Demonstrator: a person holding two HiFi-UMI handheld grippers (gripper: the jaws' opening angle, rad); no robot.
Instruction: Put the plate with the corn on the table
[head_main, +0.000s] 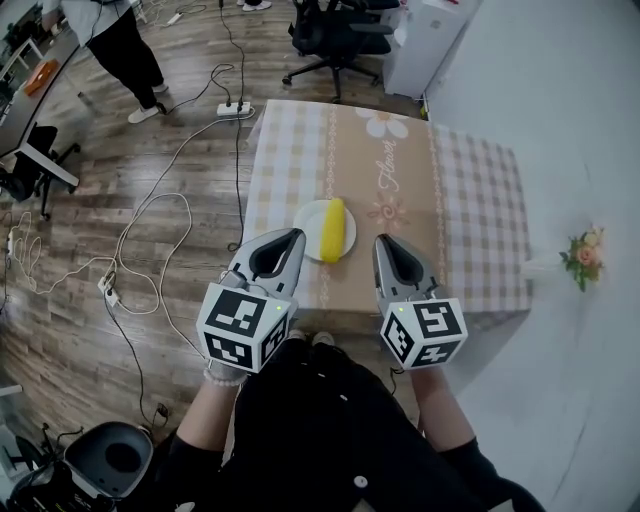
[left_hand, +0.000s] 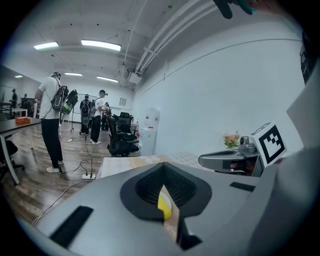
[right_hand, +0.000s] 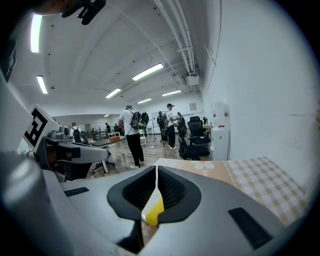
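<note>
Yellow corn (head_main: 335, 229) rests loose on the plate (head_main: 309, 222) on the counter (head_main: 480, 200); the left gripper (head_main: 296, 235) or right gripper (head_main: 384, 241), jaws closed and empty, could nudge it rolling.

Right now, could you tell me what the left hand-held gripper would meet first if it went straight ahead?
Probably the plate, with the corn on it: the left hand-held gripper, jaws shut, points at it, though its height above the table is unclear.
</note>
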